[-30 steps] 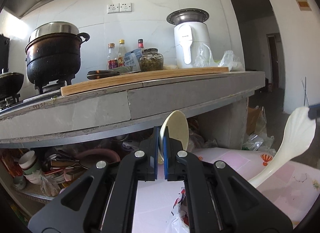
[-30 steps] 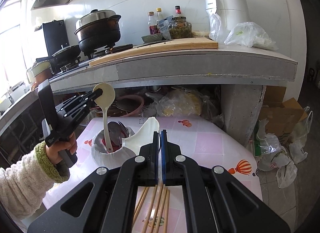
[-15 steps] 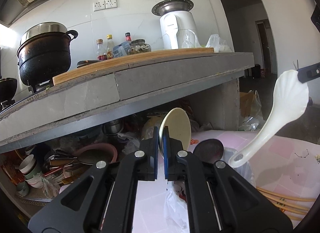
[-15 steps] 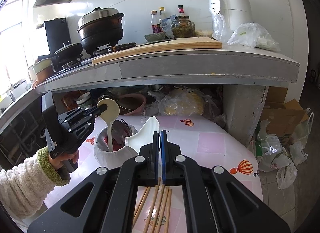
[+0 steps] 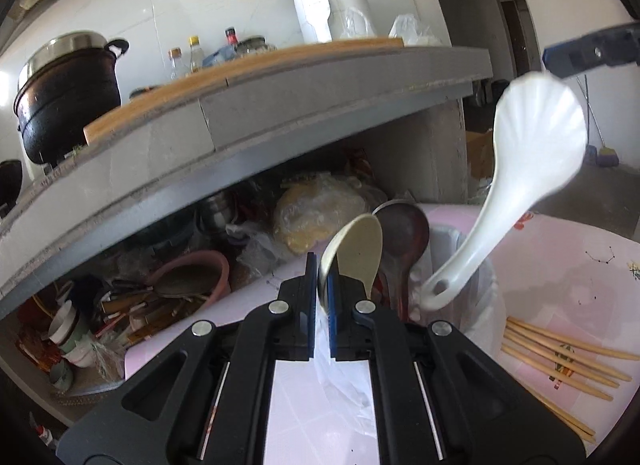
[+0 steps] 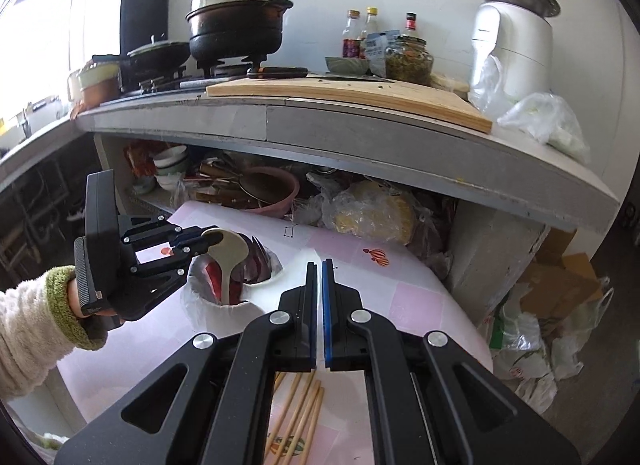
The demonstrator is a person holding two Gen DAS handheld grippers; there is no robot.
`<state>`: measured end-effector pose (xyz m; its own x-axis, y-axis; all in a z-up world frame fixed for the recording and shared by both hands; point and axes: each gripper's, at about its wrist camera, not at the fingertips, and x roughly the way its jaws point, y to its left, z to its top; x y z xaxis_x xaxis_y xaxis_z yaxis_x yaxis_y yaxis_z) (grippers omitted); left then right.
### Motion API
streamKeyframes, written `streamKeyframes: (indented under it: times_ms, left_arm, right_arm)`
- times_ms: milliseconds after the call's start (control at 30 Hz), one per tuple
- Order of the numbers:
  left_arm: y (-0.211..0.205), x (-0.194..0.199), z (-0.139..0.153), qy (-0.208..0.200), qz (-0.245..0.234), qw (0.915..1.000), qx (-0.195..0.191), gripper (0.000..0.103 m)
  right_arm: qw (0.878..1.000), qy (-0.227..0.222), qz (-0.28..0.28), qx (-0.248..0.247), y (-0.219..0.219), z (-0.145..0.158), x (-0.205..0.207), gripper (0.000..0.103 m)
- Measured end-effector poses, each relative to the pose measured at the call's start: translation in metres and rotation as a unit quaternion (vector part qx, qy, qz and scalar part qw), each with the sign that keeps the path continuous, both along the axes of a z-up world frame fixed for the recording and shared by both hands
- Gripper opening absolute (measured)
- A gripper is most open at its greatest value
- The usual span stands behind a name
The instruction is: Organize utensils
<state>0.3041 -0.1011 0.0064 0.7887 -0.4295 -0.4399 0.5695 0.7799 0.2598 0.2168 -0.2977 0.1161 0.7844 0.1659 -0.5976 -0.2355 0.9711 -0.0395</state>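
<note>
The beige spoon (image 5: 356, 253) is clamped by its bowl in the jaws of the left gripper (image 5: 322, 285), bowl up, handle pointing down into the white holder (image 6: 218, 303) on the pink desk (image 6: 404, 297). The white ladle (image 5: 516, 193) is clamped at its bowl by the right gripper (image 6: 319, 281), its long axis slanting down to the holder's rim. The ladle's full length is shown only in the left view; the sleeved hand (image 6: 86, 305) only in the right. Chopsticks (image 5: 560, 357) lie just beside the holder.
</note>
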Motion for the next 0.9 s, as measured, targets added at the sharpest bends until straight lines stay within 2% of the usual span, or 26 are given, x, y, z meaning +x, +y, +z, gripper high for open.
streamKeyframes:
  times_ms: [267,400,567,667,733,767,800,867,900]
  left_arm:
    - [0.002,0.009,-0.003,0.037,0.002,0.9992,-0.015,0.004]
    - [0.002,0.011,-0.003,0.045,0.002,0.9989,-0.01,0.005]
    - [0.003,0.019,-0.001,0.078,0.003,0.9969,-0.014,0.008]
    - [0.006,0.02,0.0,0.089,0.011,0.9956,-0.026,0.021]
    - [0.011,0.02,0.002,0.095,0.015,0.9944,-0.045,0.04]
    - [0.013,0.02,0.004,0.097,0.017,0.9938,-0.052,0.044]
    - [0.014,0.019,0.005,0.096,0.02,0.9937,-0.054,0.05]
    - [0.017,0.015,0.008,0.091,0.023,0.9939,-0.059,0.055]
    - [0.019,0.012,0.01,0.088,0.026,0.994,-0.06,0.059]
  right_arm:
    - [0.997,0.006,0.029,-0.072,0.031,0.008,0.029,0.002]
    - [0.998,0.007,0.027,-0.06,0.03,0.01,0.03,0.002]
    - [1.0,0.023,0.004,-0.016,0.007,0.005,0.024,0.003]
    - [0.997,0.065,-0.012,0.036,-0.018,-0.012,0.022,0.003]
    - [0.993,0.096,-0.027,0.068,-0.033,-0.029,0.022,0.004]
    - [0.99,0.11,-0.031,0.083,-0.039,-0.037,0.022,0.005]
    - [0.985,0.129,-0.037,0.105,-0.047,-0.049,0.022,0.012]
    - [0.974,0.165,-0.056,0.146,-0.061,-0.074,0.024,0.024]
    - [0.968,0.182,-0.064,0.161,-0.066,-0.087,0.026,0.025]
